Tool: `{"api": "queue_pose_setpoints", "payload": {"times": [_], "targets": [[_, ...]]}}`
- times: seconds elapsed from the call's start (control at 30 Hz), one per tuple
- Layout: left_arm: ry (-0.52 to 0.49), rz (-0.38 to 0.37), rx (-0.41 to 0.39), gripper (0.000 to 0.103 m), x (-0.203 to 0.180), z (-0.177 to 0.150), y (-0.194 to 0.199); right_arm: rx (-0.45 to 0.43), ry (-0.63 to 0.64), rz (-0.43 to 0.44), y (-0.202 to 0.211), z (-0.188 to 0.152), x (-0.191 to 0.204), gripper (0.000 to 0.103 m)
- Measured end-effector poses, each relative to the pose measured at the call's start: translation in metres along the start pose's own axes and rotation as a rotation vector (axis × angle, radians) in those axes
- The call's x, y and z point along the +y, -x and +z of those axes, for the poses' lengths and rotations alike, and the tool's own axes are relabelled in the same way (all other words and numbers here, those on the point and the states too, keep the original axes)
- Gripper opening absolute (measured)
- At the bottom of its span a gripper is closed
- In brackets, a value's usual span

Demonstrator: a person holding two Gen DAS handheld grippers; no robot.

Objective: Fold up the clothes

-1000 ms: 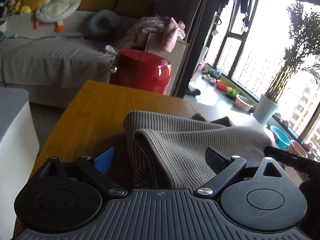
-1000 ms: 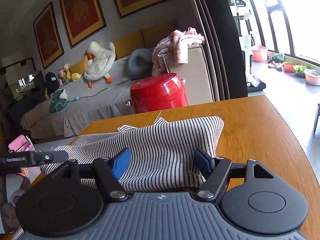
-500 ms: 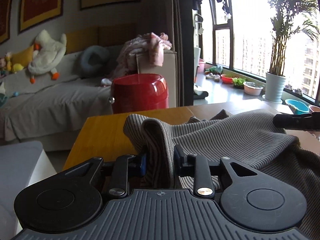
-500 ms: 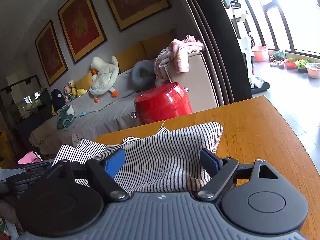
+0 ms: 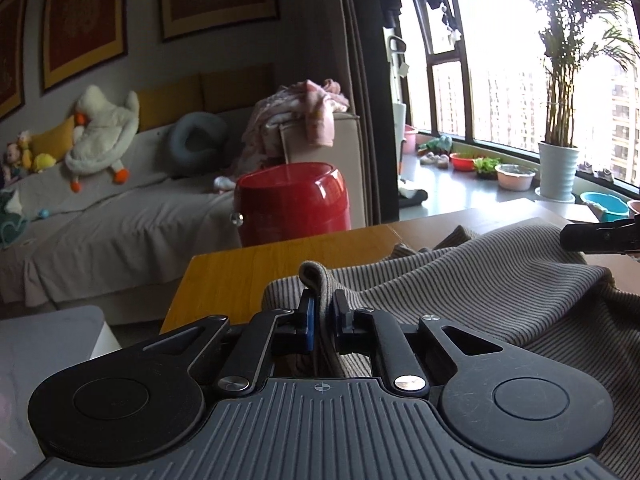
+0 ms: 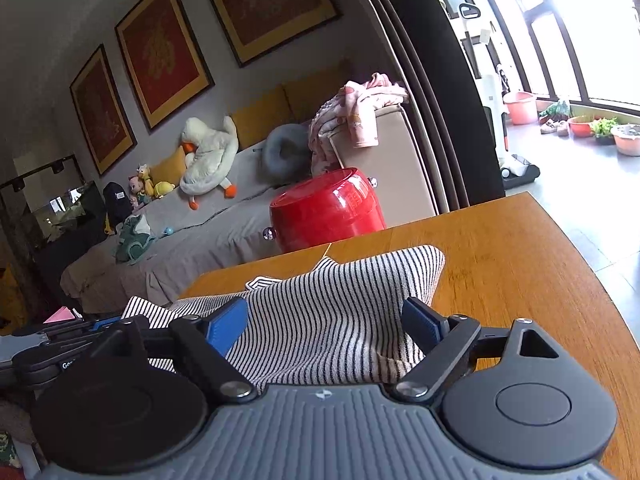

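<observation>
left wrist view: left gripper (image 5: 321, 314) clenched on striped garment (image 5: 460, 280) fold; right gripper (image 6: 324, 320) released, straddling cloth. risk: thin pinch slipping, fold skewing.

Both pictures are lit by daylight from the large window (image 5: 520, 92), which is blown out to near white in the left wrist view and at the upper right corner of the right wrist view. The room side with the sofa (image 6: 192, 240) is left dim and greyish. Straight lines, such as the curtain (image 6: 408, 80), are bent by strong fisheye distortion. A soft sheen is seen on the wooden table (image 6: 520, 264). No motion blur is noticed.
</observation>
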State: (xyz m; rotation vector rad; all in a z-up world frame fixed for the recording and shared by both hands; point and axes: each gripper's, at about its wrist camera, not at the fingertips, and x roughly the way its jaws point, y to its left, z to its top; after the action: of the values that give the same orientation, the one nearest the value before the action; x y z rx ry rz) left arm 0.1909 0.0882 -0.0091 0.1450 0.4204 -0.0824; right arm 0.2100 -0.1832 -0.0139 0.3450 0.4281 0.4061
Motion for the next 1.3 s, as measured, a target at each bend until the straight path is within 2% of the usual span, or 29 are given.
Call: {"api": "queue_pose_setpoints", "payload": {"times": [0.1,0.2,0.27,0.37,0.43,0.5,0.57,0.6,0.63,0.7,0.77,0.83,0.9,0.93,1.03,1.1,1.17,1.3], "targets": [[-0.001,-0.012,-0.044,0.010,0.003,0.019,0.002,-0.006,-0.003,0.002,0.001,-0.001,0.000,0.085],[-0.049,0.006,-0.132,0.010,0.002,0.043,0.005,-0.012,-0.002,0.003,0.002,-0.001,0.000,0.086],[-0.058,0.010,-0.141,0.010,0.004,0.051,-0.001,-0.012,-0.002,0.002,0.001,0.000,0.000,0.086],[-0.014,-0.005,-0.030,0.010,0.013,0.037,-0.024,-0.011,-0.004,0.001,0.000,0.000,0.000,0.087],[-0.001,0.001,0.067,0.012,0.019,0.017,-0.039,-0.009,-0.006,0.000,0.000,0.000,0.000,0.092],[0.000,0.025,0.112,0.017,0.026,0.000,-0.046,-0.004,-0.009,0.001,-0.002,0.000,-0.001,0.094],[0.007,0.045,0.120,0.028,0.034,-0.007,-0.047,0.003,-0.013,-0.001,-0.004,0.000,-0.002,0.097],[0.015,0.053,0.117,0.039,0.038,-0.007,-0.046,0.007,-0.017,-0.003,-0.005,0.000,-0.002,0.099],[0.030,0.060,0.115,0.046,0.041,-0.005,-0.044,0.010,-0.023,-0.004,-0.005,0.000,-0.003,0.101],[0.083,0.070,0.102,0.045,0.050,0.003,-0.036,0.012,-0.031,-0.010,-0.006,0.000,-0.005,0.102],[0.158,0.015,0.066,0.048,0.052,0.010,-0.022,0.017,-0.037,-0.016,-0.007,0.000,-0.006,0.103],[0.225,-0.068,0.029,0.060,0.051,0.015,-0.009,0.023,-0.044,-0.022,-0.008,0.000,-0.007,0.103],[0.247,-0.151,0.011,0.071,0.041,0.013,-0.005,0.028,-0.052,-0.029,-0.010,0.000,-0.008,0.103],[0.252,-0.174,0.023,0.078,0.035,0.008,-0.010,0.029,-0.056,-0.031,-0.010,0.000,-0.009,0.103],[0.269,-0.236,0.057,0.084,0.019,-0.006,-0.023,0.049,-0.074,-0.044,-0.013,0.000,-0.012,0.103],[0.279,-0.222,0.080,0.086,0.016,-0.016,-0.032,0.079,-0.093,-0.057,-0.017,-0.001,-0.014,0.103],[0.293,-0.218,0.075,0.095,0.019,-0.015,-0.032,0.106,-0.112,-0.072,-0.021,-0.002,-0.016,0.103],[0.288,-0.206,0.084,0.097,0.019,-0.016,-0.034,0.128,-0.126,-0.097,-0.025,-0.002,-0.018,0.103]]}}
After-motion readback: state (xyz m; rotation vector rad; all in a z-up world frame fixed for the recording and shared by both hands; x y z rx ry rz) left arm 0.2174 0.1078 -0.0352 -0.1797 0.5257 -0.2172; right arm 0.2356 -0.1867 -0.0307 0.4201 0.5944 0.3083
